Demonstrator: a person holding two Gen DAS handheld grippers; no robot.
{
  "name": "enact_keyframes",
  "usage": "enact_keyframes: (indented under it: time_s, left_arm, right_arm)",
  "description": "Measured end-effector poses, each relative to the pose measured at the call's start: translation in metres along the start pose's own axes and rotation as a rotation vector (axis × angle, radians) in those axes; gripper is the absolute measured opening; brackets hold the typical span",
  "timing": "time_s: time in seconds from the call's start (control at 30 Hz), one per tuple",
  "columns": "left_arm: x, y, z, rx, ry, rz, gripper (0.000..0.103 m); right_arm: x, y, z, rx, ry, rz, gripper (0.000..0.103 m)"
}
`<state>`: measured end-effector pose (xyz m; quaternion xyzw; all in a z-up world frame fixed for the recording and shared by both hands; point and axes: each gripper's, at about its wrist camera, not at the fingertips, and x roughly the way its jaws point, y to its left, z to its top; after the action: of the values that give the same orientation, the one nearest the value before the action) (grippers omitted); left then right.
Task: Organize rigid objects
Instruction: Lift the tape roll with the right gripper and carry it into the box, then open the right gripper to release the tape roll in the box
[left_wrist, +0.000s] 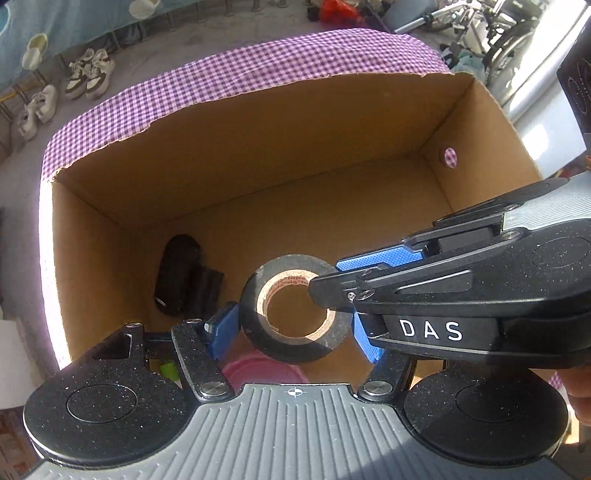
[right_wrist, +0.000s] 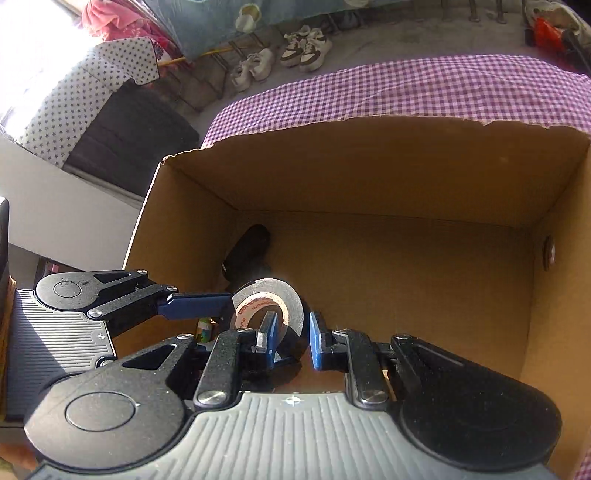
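A black tape roll (left_wrist: 295, 314) with a tan core is held above the open cardboard box (left_wrist: 258, 147). My left gripper (left_wrist: 291, 325) is shut on the roll's outer sides with its blue pads. My right gripper (right_wrist: 291, 339) comes in from the right over the box. One of its fingers sits inside the roll's hole and the other outside the wall, so the jaws straddle the roll's right wall (right_wrist: 295, 306) with a visible gap. The right gripper also shows in the left wrist view (left_wrist: 340, 288).
A black pouch-like object (left_wrist: 181, 273) lies on the box floor at the left. A pink lid (left_wrist: 262, 369) and a small green item (left_wrist: 168, 369) lie under the grippers. The box stands on a purple checked cloth (left_wrist: 258, 62). Shoes (left_wrist: 88, 74) are on the floor beyond.
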<state>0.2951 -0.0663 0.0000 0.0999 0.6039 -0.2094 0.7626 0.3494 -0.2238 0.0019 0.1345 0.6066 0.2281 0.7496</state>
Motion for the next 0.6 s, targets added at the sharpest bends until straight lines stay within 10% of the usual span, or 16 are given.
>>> enact_keyframes:
  time_s: [0.6]
  left_arm:
    - [-0.014,0.009,0.005,-0.02,-0.088,0.092,0.075]
  right_arm:
    - [0.019,-0.012,0.029,0.053,-0.043,0.026,0.023]
